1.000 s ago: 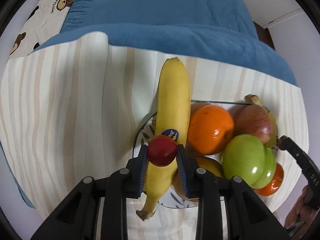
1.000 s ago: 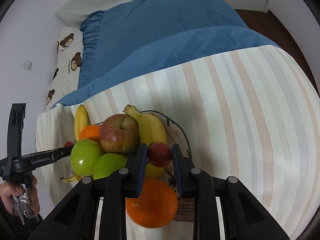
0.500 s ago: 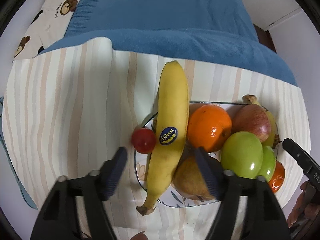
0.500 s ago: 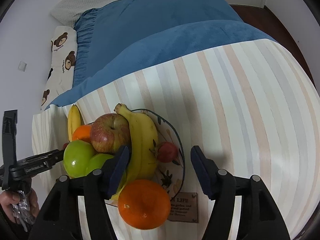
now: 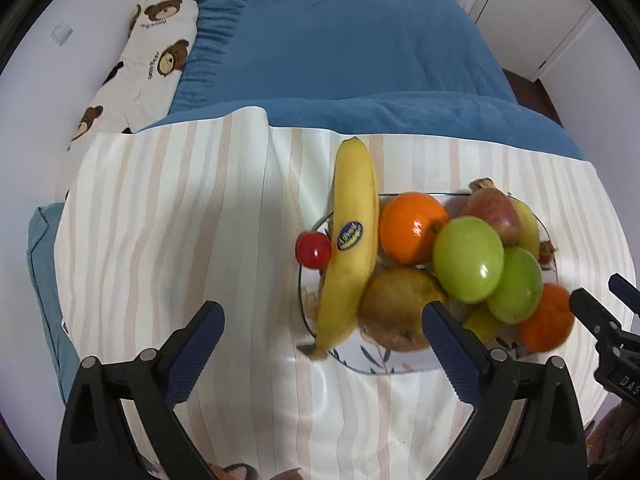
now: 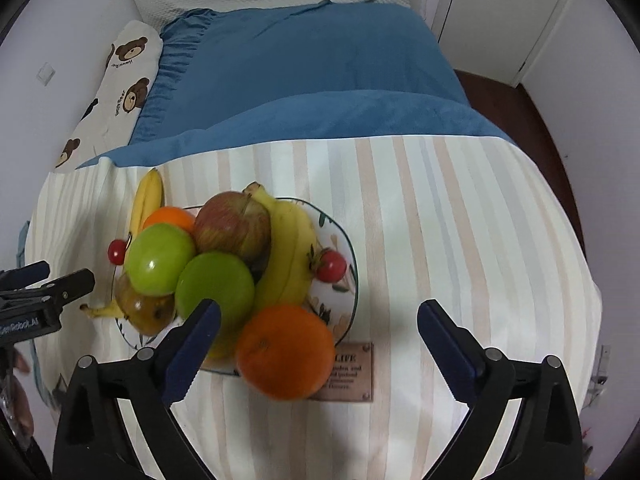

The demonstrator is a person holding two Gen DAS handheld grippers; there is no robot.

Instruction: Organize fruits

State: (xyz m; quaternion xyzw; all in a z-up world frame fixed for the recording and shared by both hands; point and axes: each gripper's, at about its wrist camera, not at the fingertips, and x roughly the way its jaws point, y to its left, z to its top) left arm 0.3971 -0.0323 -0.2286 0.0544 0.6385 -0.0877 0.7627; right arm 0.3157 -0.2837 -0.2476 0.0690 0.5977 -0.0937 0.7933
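Left wrist view
- Left gripper point(image 5: 320, 320): jaws are spread wide, having just been opening; nothing is pressed by either pad.
- Left finger point(image 5: 200, 344): set over bare striped tablecloth point(image 5: 180, 220).
- Right finger point(image 5: 448, 340): seen in front of the yellow-brown pear point(image 5: 396, 308).
- Plate point(image 5: 384, 366): its near rim is seen between the two fingers, beyond the tips.
- Stickered banana point(image 5: 352, 240): laid along the plate's left side, stem end just beyond the gap between the fingers.
- Red cherry tomato point(image 5: 314, 250): seen beyond the gap, touching the banana's left side at the plate's left rim, free of the pads.
- Orange point(image 5: 412, 228), green apples point(image 5: 468, 260), red apple point(image 5: 494, 210): piled beyond and right of the right finger.
- Right gripper point(image 5: 600, 308): seen at the far right edge, beside the plate.

Right wrist view
- Right gripper point(image 6: 318, 320): jaws are spread wide, having just been opening; nothing is gripped.
- Near orange point(image 6: 286, 352): seen between the fingers, nearer the left one, untouched by the pads.
- Second cherry tomato point(image 6: 330, 266): laid on the plate point(image 6: 352, 280), beyond the gap, against the second banana point(image 6: 288, 260).
- Left gripper point(image 6: 52, 280): seen at the left edge, past the left finger.
- Blue bedding point(image 6: 300, 72): seen far beyond the tablecloth.
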